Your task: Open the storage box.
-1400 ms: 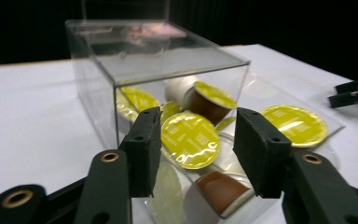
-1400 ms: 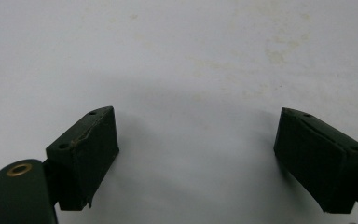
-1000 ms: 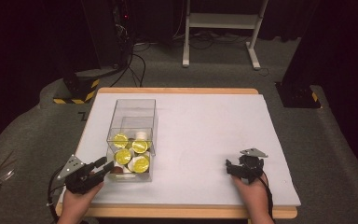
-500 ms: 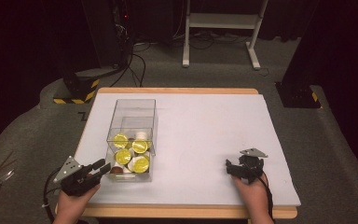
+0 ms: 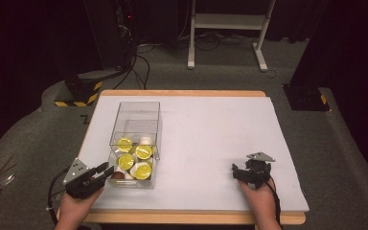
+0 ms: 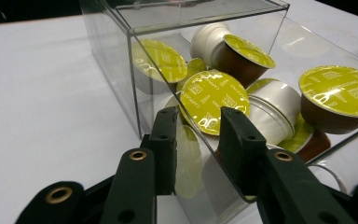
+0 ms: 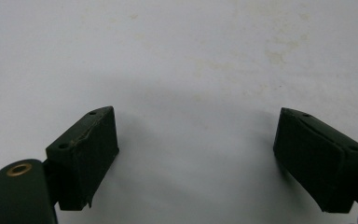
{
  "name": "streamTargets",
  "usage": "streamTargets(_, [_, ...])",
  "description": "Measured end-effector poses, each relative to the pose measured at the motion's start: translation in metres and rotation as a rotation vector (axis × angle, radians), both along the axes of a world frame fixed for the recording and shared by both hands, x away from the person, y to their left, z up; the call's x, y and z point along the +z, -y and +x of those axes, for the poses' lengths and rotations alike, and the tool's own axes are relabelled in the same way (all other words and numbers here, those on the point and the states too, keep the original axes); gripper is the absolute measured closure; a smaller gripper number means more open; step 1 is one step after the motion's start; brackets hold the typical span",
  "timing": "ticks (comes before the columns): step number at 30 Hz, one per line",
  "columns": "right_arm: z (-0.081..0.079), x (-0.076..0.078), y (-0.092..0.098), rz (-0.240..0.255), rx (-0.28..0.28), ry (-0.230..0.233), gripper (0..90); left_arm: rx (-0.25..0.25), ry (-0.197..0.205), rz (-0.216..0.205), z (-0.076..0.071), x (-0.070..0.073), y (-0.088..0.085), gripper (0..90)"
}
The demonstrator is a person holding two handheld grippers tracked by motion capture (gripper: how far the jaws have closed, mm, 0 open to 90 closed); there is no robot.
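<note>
In the clear box (image 6: 121,70) | capsule (image 6: 213,101) lid reads "CAPRISSIMO" | left hand-held gripper (image 6: 193,140) closing astride box wall, unpressed

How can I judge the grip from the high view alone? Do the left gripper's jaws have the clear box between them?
Observer: Yes. The left gripper has the near corner of the clear box between its jaws. They have just been closing, but the pads don't press it.
Operator: And the right gripper?
Observer: The right gripper stands wide open over the bare white table, with nothing between its jaws.
Operator: Are the capsules inside upright?
Observer: Not all of them. One white capsule lies on its side.
</note>
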State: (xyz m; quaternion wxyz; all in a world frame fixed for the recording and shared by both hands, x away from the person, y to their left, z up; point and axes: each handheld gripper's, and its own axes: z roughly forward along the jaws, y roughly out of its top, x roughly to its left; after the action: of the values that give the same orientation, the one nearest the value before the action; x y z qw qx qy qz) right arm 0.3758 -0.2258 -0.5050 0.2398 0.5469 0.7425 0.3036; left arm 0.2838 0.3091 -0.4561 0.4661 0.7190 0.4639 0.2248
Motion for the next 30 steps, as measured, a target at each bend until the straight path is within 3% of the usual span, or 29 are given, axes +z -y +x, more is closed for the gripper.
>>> streamTargets(5, [0.0,0.0,0.0,0.0,0.0,0.0,13.8,0.019,-0.001,-0.027,-0.004,-0.002,0.001,69.4])
streamTargets(10, [0.0,0.0,0.0,-0.001,0.0,0.001,13.8,0.026,0.001,-0.017,-0.005,-0.001,0.002,69.5])
streamTargets(26, [0.0,0.0,0.0,-0.001,0.0,0.0,13.8,0.062,-0.016,-0.07,-0.014,-0.003,0.004,68.8])
streamTargets(30, [0.0,0.0,0.0,-0.001,0.0,0.0,13.8,0.044,0.005,-0.065,-0.012,-0.004,0.002,62.5])
